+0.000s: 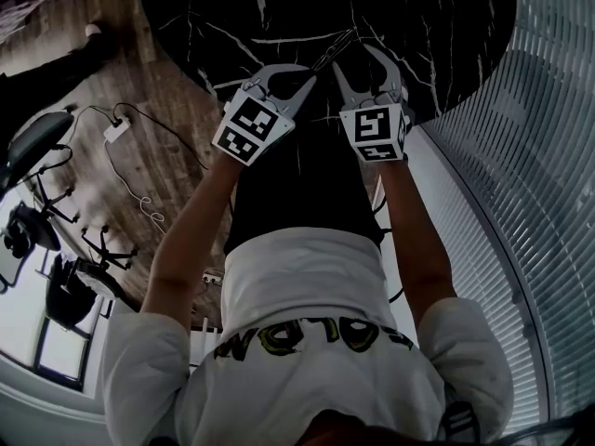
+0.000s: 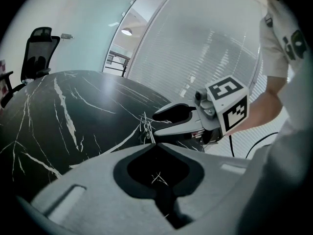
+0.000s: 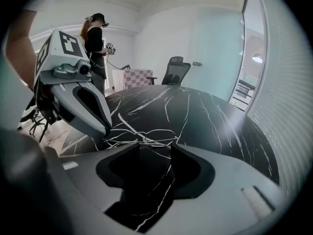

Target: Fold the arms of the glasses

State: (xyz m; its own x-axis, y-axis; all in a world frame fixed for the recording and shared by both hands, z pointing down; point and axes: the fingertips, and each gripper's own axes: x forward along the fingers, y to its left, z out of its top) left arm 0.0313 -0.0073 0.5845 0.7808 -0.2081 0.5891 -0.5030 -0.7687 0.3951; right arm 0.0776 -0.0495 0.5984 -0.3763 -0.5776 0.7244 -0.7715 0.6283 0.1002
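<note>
Your left tool (image 1: 311, 80) is clenched, its tips met on the glasses (image 1: 333, 50), whose thin wire frame rises just past them in the left gripper view (image 2: 145, 125). Your right tool (image 1: 353, 58) is released, jaws apart, with the wire of the glasses (image 3: 146, 142) running across the gap at its tips. The two tools point toward each other, nearly touching, over the black marbled bench (image 1: 418, 26) close to its edge on your side. Whether the glasses rest on the bench or hang above it can't be told.
</note>
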